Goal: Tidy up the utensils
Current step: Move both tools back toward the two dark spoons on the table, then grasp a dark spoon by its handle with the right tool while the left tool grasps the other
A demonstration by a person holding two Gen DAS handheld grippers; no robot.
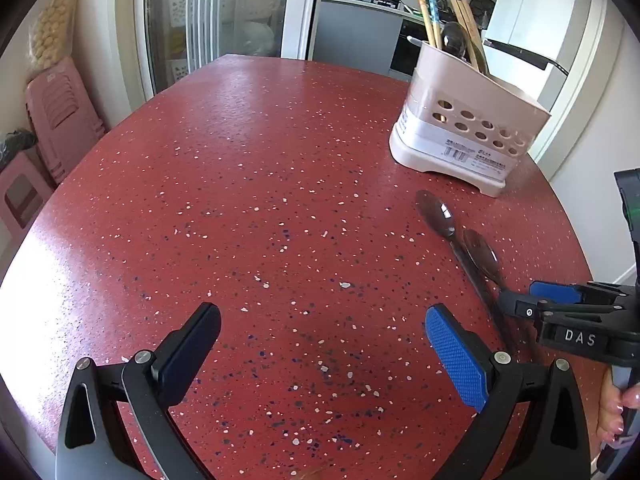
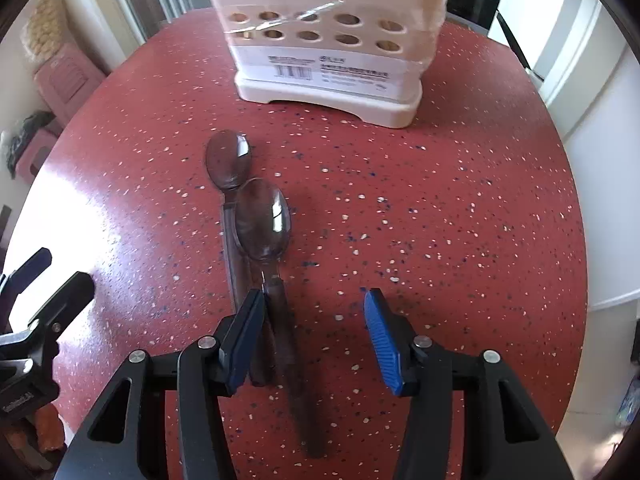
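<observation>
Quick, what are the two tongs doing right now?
Left tongs: open, holding nothing.
Right tongs: open, straddling the nearer spoon's handle, not gripping it.

Spoon handles (image 2: 280,344) partly hidden under jaws; holder (image 2: 328,32) top cropped.

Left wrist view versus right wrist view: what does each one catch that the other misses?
Only the left wrist view shows the chopsticks sticking out of the holder's top, and a hand. Only the right wrist view shows the right tool open around the nearer spoon's handle. Both show the table, holder, two spoons and both tools.
</observation>
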